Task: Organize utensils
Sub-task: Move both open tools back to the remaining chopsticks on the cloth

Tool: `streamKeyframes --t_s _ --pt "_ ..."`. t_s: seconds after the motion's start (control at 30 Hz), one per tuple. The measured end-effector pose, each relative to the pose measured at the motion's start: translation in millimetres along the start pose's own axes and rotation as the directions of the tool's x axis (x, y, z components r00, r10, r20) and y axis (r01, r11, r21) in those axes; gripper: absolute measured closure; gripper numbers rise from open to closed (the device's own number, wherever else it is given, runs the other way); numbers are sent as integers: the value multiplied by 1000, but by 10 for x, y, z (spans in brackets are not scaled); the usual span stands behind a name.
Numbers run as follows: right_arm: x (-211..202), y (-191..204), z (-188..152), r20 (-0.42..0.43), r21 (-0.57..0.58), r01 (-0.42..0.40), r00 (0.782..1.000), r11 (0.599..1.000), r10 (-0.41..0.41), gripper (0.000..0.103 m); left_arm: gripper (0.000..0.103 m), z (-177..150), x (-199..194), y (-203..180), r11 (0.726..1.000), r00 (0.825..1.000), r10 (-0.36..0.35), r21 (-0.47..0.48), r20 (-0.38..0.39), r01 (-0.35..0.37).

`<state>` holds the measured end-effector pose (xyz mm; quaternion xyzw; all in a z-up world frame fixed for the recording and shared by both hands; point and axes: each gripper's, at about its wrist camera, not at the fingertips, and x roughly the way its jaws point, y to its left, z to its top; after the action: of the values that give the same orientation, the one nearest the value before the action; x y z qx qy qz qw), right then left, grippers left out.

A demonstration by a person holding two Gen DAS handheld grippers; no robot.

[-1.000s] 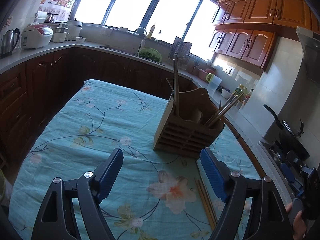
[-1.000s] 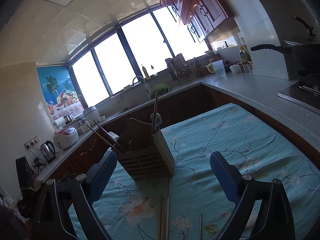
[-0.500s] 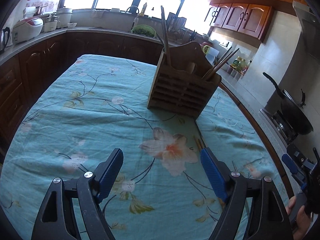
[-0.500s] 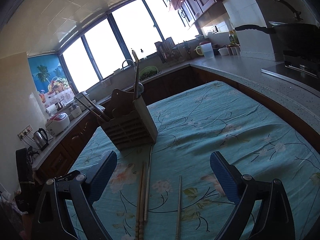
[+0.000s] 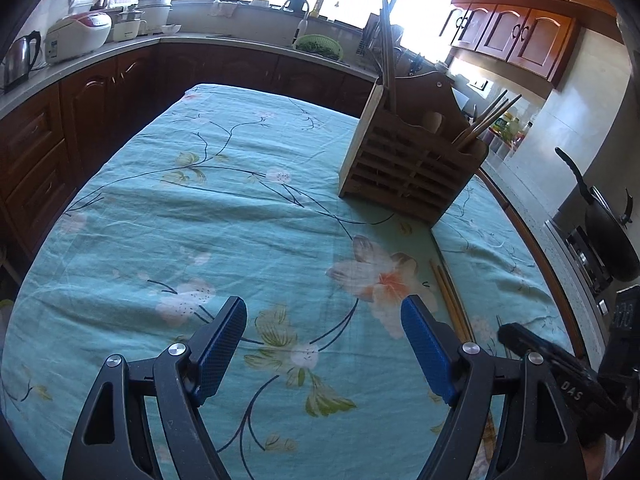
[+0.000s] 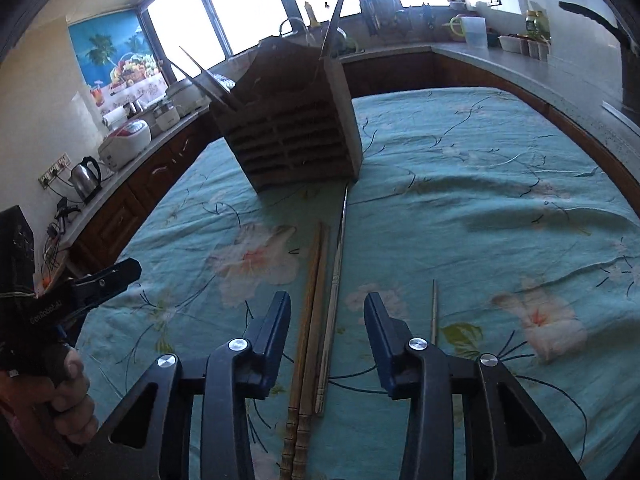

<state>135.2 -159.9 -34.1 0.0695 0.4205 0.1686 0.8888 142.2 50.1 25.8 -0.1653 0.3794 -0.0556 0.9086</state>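
My left claw (image 5: pixel 323 326) hangs released over the teal flowered cloth (image 5: pixel 224 216) on the worktop, its blue pads wide apart with nothing between them. My right claw (image 6: pixel 327 312) is also released, its jaws set closer together and straddling the near ends of the loose utensils without touching them.

The wooden utensil holder (image 5: pixel 412 160) stands upright at the far right of my left view, with one tall chopstick (image 5: pixel 387 52) rising from its left compartment and a few sticks (image 5: pixel 486 118) leaning out of its right one. From this side I see only the far tips of the wooden chopstick pair (image 5: pixel 446 294) lying on the cloth just right of my right-hand pad, and part of the other claw's black body at the lower right.

My right view shows what the left one hides: the whole wooden chopstick pair (image 6: pixel 310 328) lying side by side, pointing towards the holder (image 6: pixel 292 128), with a long metal chopstick (image 6: pixel 336 280) just to their right, its far tip reaching the holder's base. A second, shorter metal chopstick (image 6: pixel 434 312) lies apart, right of my right pad. At the left edge of this view my left hand (image 6: pixel 68 396) grips its tool.
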Motion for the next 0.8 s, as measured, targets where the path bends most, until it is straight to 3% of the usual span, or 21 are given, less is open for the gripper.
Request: streamKeyframes --t_s 0.13,0.3,0.5,0.57,0.67,0.8 --pt "271 55 -37 -92 -49 39 995 998 -44 79 24 3 55 -1 1000 1000 -4 -3 -17 3" --pt "252 -20 -30 -97 -43 53 994 998 -57 87 24 38 147 -93 1000 999 -15 19 -44 16" --pt "117 -311 -18 -80 12 113 991 994 -111 87 24 83 365 -380 994 994 -44 95 -103 54" --pt "68 -464 2 -74 58 133 989 989 -129 82 24 116 456 -510 990 991 -61 121 -122 76" --pt "-53 -704 -1 -46 171 66 997 983 -59 80 25 180 641 -718 982 986 -74 161 -148 98" --pt "-297 -779 57 46 199 46 997 979 -56 80 28 231 972 -1004 968 980 -58 228 -193 102"
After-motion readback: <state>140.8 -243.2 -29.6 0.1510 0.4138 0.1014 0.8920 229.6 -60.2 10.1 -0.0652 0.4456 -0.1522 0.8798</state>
